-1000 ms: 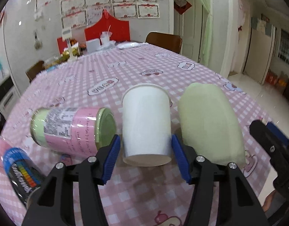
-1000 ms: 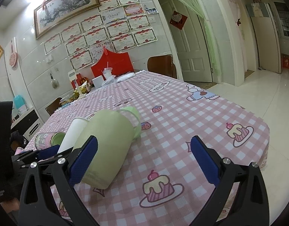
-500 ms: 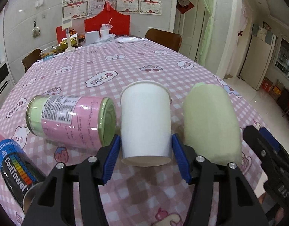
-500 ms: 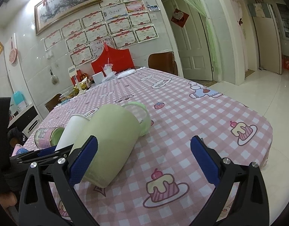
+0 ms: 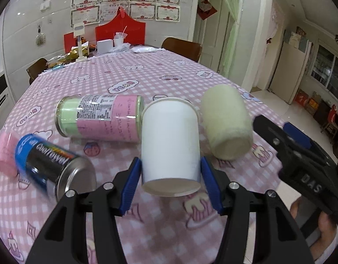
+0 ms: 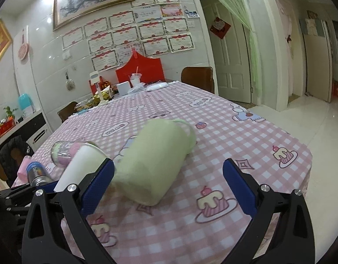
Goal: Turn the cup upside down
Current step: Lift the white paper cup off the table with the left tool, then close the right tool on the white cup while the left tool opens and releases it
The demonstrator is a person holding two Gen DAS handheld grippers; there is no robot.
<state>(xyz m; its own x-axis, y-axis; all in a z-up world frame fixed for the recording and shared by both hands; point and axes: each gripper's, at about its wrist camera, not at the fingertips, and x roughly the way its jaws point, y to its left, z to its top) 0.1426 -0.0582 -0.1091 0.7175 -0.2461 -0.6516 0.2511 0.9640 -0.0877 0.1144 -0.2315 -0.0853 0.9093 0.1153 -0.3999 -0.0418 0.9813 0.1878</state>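
Observation:
My left gripper [image 5: 170,176] is shut on a white paper cup [image 5: 170,140] and holds it lifted off the pink checked table [image 5: 169,226], its closed base toward the camera and its rim pointing away. The blue pads press both sides near the base. In the right wrist view the cup [image 6: 81,167] shows at the left, tilted in the left gripper. My right gripper [image 6: 169,182] is open and empty, just above the table, beside a pale green cup [image 6: 155,160] lying on its side.
A pink-labelled jar [image 5: 100,118] lies on its side left of the white cup. A blue and black can [image 5: 50,162] and a pink cup [image 5: 4,151] lie at the far left. The green cup [image 5: 226,123] lies to the right. Clutter and chairs stand at the table's far end.
My left gripper has lifted the white cup off the table and the view has pulled back and up. The right gripper has stayed open and shifted slightly.

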